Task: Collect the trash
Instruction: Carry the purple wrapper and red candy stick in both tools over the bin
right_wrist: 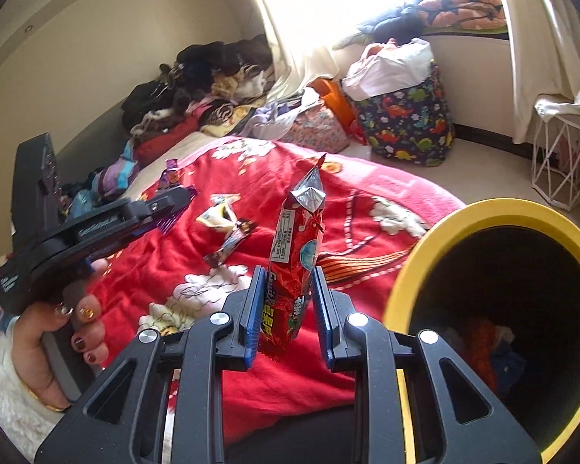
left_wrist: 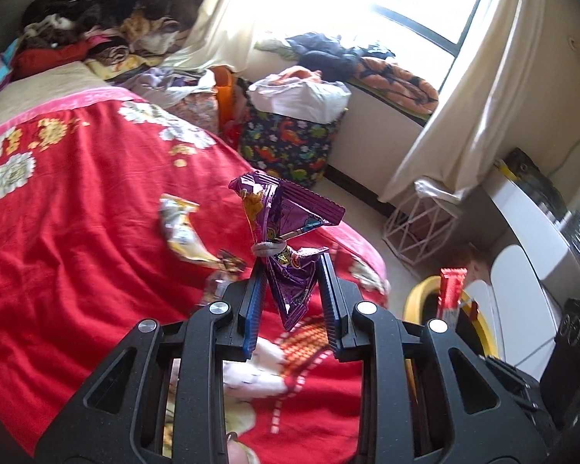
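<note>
My left gripper (left_wrist: 292, 261) is shut on a purple snack wrapper (left_wrist: 286, 224) tied with a hair band, held above the red bed blanket (left_wrist: 77, 232). My right gripper (right_wrist: 286, 274) is shut on a red snack wrapper (right_wrist: 295, 255), held upright just left of the yellow-rimmed trash bin (right_wrist: 495, 208). The red wrapper (left_wrist: 450, 292) and bin rim (left_wrist: 415, 295) also show in the left wrist view. A yellow-white wrapper (left_wrist: 181, 232) and a small dark wrapper (left_wrist: 230, 263) lie on the blanket. The left gripper (right_wrist: 174, 201) with its purple wrapper shows in the right wrist view.
The bin holds some trash at its bottom (right_wrist: 483, 344). A dinosaur-print basket (left_wrist: 286, 143) and a white wire stand (left_wrist: 417, 232) are on the floor by the window. A pile of clothes (left_wrist: 108, 19) lies at the head of the bed. A white desk (left_wrist: 533, 224) is at right.
</note>
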`<state>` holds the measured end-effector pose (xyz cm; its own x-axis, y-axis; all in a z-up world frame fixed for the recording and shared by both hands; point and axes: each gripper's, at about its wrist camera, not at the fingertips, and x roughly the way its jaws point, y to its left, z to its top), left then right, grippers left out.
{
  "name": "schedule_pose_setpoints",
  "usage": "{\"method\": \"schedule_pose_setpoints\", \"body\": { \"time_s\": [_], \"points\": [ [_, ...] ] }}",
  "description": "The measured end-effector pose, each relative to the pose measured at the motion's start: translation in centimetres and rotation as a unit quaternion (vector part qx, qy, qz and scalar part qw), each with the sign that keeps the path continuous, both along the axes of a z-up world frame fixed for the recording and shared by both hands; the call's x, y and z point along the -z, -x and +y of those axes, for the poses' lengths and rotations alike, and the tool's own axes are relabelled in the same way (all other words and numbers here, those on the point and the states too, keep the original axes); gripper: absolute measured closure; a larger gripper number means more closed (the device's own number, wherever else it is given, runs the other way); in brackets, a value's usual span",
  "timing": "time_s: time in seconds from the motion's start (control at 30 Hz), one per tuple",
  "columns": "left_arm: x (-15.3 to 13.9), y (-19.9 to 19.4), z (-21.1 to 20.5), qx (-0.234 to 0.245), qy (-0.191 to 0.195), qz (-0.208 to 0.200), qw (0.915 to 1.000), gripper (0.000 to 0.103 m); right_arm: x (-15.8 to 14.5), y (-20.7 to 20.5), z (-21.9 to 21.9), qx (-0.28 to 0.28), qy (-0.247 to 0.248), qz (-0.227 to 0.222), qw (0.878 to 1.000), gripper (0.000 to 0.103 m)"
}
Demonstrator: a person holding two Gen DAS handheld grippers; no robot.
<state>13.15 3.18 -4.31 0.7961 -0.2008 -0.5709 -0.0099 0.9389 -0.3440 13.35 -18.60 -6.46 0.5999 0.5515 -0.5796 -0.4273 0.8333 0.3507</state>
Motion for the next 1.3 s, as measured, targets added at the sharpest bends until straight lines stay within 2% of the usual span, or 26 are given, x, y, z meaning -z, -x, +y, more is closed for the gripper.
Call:
{"method": "schedule_pose_setpoints", "body": {
  "time_s": [0.6, 1.3],
  "points": [
    [-0.5, 0.4, -6.5, 0.086, -0.018, -0.007, 0.9961, 0.082, 0.3, -0.1, -8.6, 0.11, -0.02, 0.01, 0.994, 0.08],
    [-0.1, 0.6, -12.2, 0.156, -0.044, -0.007, 0.9869, 0.082, 1.0, -0.4, -13.9, 0.172, -0.017, 0.03, 0.985, 0.08]
  ]
}}
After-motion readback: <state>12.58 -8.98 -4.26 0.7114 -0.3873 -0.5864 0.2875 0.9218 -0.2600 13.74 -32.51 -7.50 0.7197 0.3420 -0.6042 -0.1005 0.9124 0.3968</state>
